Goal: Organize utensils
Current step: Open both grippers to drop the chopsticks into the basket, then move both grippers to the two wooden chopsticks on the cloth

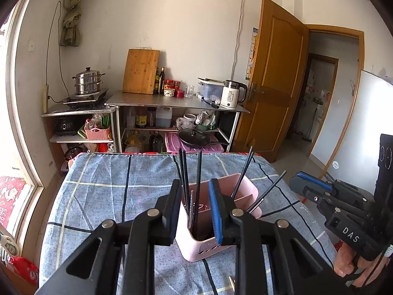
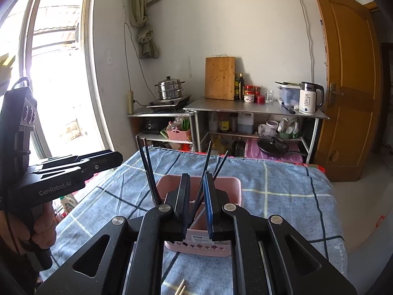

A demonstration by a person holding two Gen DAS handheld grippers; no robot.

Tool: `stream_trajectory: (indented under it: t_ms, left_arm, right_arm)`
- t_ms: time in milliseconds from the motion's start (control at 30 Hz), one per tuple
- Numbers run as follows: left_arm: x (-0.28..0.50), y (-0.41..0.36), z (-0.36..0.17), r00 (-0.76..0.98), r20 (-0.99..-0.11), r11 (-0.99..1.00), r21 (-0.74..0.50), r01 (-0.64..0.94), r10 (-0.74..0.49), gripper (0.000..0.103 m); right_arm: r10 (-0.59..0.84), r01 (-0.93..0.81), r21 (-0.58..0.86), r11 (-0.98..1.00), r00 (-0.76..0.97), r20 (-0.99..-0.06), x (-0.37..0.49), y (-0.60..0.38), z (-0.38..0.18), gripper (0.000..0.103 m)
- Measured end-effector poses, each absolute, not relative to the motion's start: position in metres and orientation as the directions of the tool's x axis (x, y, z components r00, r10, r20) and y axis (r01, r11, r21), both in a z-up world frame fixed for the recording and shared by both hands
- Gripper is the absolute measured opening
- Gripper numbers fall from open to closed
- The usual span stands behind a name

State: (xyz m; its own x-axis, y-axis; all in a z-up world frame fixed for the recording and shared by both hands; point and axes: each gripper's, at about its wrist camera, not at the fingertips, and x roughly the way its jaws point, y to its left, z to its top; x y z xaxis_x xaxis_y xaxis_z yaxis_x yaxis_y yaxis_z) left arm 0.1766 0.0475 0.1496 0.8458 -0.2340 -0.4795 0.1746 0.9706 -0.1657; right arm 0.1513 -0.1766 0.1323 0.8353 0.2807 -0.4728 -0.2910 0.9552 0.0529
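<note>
A pink utensil holder (image 1: 242,186) stands on the blue checked tablecloth (image 1: 103,196) with several black chopsticks (image 1: 199,169) upright in it. My left gripper (image 1: 196,204) hovers over the holder's near left compartment, open, with chopsticks standing in the gap and untouched by the pads. In the right wrist view the same holder (image 2: 228,186) sits just ahead. My right gripper (image 2: 197,196) is open by a narrow gap, and a black chopstick (image 2: 208,157) rises loose through it. Each gripper shows in the other's view: the right gripper (image 1: 298,184) and the left gripper (image 2: 118,157).
Pale wooden chopstick tips (image 2: 180,288) lie on the cloth near the front edge. Beyond the table stand a steel shelf unit (image 1: 176,102) with a kettle (image 1: 232,94), cutting board (image 1: 141,71) and steamer pot (image 1: 88,81). A wooden door (image 1: 275,81) is at the right and a window (image 2: 56,73) at the left.
</note>
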Motion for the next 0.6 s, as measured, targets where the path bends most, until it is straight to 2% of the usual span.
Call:
stream_trajectory:
  t_ms: [300, 600]
  left_arm:
    - [0.125, 0.051, 0.126, 0.857, -0.463, 0.973, -0.152, 0.175, -0.226, 0.029]
    - [0.09, 0.045, 0.068, 0.812, -0.529, 0.968, -0.181, 0.174, -0.245, 0.03]
  right_arm:
    - [0.272, -0.264, 0.088, 0.96, 0.823, -0.499, 0.104, -0.196, 0.105, 0.013]
    - [0.281, -0.256, 0.131, 0.958, 0.737, -0.615, 0.075, -0.198, 0.043, 0.013]
